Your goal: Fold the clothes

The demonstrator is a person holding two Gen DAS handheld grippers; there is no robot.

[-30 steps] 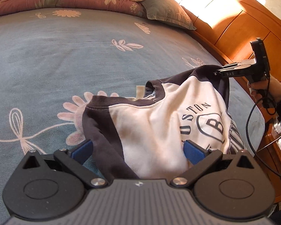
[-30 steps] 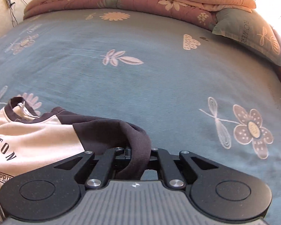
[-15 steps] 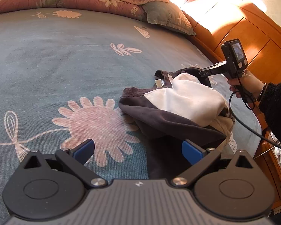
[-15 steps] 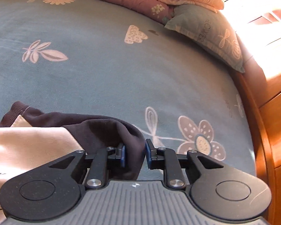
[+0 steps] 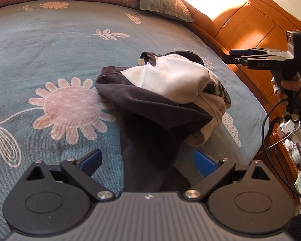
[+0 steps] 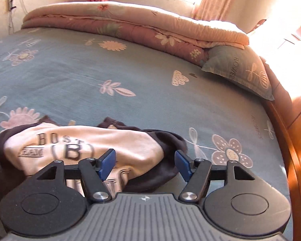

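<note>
A crumpled shirt [image 5: 162, 92] lies near the bed's [image 5: 50, 40] right edge. The left gripper [image 5: 148, 160], released, is nearest, straddling its dark near end. The right gripper [image 6: 144, 165] has just opened, empty, above the shirt.

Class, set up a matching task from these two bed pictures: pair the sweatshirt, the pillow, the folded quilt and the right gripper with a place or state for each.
Things:
1. sweatshirt
2. pillow
3. folded quilt
4. right gripper

Places or states:
A. stacked along the far edge of the bed
B. jaws apart, gripping nothing
C. crumpled on the blue sheet
D. beside the wooden headboard

Pairs: 1-C, 2-D, 3-A, 4-B
</note>
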